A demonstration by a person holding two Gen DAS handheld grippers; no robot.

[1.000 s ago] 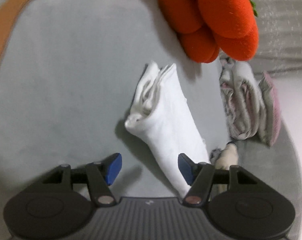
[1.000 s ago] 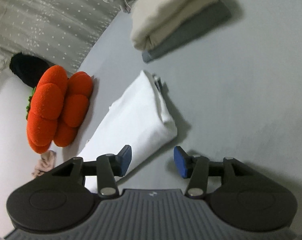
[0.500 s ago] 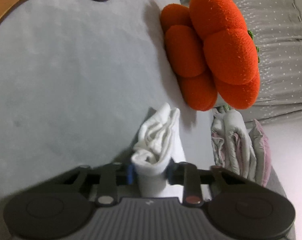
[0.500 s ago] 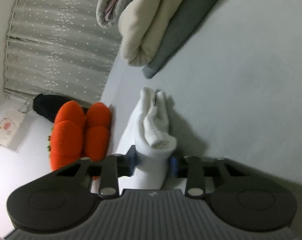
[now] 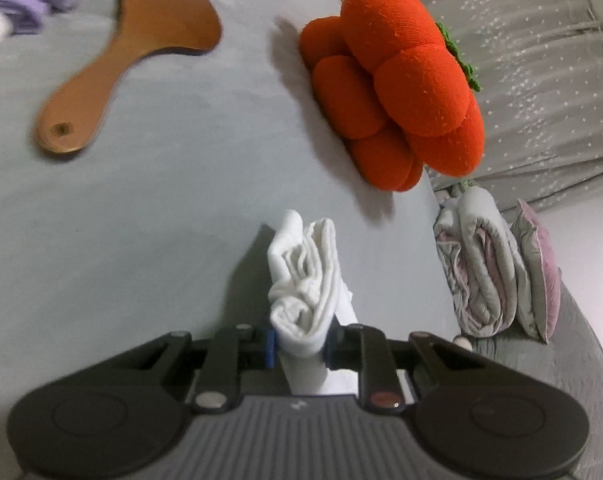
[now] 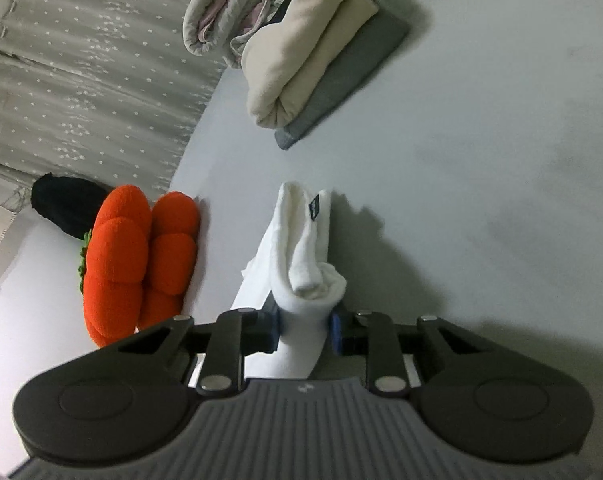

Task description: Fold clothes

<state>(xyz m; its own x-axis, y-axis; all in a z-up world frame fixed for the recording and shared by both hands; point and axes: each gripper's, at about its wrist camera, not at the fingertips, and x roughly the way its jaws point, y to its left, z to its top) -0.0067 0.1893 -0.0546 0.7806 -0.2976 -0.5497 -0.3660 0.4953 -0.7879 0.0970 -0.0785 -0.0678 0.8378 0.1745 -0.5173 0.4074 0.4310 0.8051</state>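
Observation:
A folded white garment (image 5: 306,280) sticks up between the blue pads of my left gripper (image 5: 299,345), whose jaws are still closing and press on its bunched end. The other end of the white garment (image 6: 301,264), with a small dark label, is pinched in my right gripper (image 6: 304,330), its jaws also closing tight on the cloth. Both ends are lifted off the grey bed sheet (image 5: 149,216). The middle of the garment is hidden below the grippers.
An orange pumpkin cushion (image 5: 397,92) lies beyond the garment. A wooden paddle-shaped board (image 5: 133,52) lies at the upper left. Folded cream and grey clothes (image 6: 317,56) are stacked at the back. Rolled bedding (image 5: 485,272) sits at the bed's right edge by a grey curtain (image 6: 85,72).
Both grippers went from open around the ends of the flat garment to closed on them, then lifted the ends off the sheet. The view has tilted up toward the cushion and board.

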